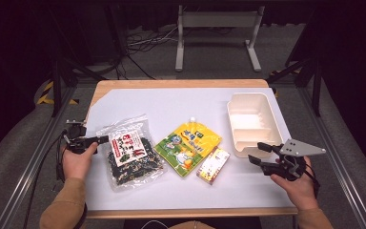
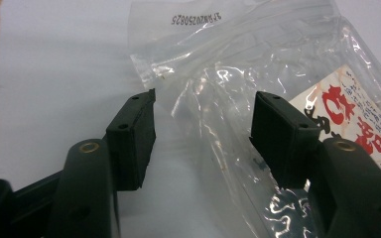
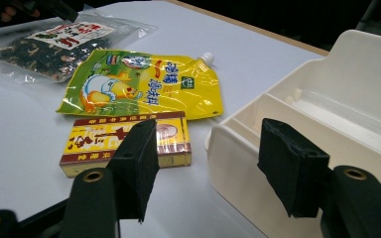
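Left gripper view showed the left hand-held gripper (image 2: 202, 134) half-open, jaws straddling the clear edge of the seaweed bag (image 2: 258, 74), at nine o'clock on the worktop (image 1: 171, 102), seemingly for pinching; right hand-held gripper (image 3: 206, 163) waited wide.

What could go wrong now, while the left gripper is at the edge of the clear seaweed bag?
1. The left gripper has only the thin, empty top of the seaweed bag between its open jaws; the film may slip out or tear.
2. If lifted by that edge, the bag may swing and push the yellow spout pouch lying close beside it.
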Action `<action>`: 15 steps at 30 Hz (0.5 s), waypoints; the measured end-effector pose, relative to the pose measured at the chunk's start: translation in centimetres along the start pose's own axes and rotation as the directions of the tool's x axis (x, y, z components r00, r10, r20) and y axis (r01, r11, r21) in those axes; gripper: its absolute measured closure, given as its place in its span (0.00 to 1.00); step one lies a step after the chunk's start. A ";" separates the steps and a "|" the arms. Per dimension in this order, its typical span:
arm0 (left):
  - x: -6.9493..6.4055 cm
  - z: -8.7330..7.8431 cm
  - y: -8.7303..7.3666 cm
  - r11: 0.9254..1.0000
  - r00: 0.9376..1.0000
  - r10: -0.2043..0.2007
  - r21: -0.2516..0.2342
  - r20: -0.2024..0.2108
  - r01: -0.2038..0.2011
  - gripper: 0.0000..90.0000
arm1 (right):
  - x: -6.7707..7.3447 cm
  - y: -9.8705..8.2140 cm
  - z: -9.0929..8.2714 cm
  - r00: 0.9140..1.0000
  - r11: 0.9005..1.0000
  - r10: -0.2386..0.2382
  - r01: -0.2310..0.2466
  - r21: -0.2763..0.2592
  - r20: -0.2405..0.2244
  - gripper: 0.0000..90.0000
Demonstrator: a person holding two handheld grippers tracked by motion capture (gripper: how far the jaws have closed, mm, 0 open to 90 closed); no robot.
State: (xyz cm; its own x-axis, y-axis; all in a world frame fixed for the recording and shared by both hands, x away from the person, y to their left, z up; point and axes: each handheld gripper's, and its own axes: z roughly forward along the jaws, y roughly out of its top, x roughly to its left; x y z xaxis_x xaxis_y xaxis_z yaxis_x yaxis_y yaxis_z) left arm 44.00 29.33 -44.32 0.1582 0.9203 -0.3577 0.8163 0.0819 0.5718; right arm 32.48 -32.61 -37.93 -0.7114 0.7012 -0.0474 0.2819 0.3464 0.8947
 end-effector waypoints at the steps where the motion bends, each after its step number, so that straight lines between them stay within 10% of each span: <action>1: -0.2 0.0 0.0 1.000 1.000 0.011 0.005 -0.008 -0.011 0.51 | 0.0 0.0 0.0 1.000 1.000 0.002 -0.002 0.001 -0.001 0.45; 7: -1.8 0.7 -0.1 0.998 0.996 0.069 0.008 -0.051 -0.068 0.62 | -0.1 0.0 0.0 1.000 1.000 0.004 -0.004 0.001 -0.004 0.45; 15: -2.5 1.3 0.0 0.998 0.998 0.061 0.017 0.003 -0.061 0.83 | -0.1 0.0 -0.1 1.000 1.000 0.006 -0.006 0.002 -0.004 0.44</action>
State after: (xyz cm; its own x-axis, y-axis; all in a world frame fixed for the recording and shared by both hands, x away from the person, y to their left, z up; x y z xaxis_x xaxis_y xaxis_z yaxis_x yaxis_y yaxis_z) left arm 44.32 26.51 -44.34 0.2097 0.9223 -0.3245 0.8146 0.0188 0.5798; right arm 32.50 -32.73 -37.94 -0.7124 0.7007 -0.0402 0.2871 0.3432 0.8943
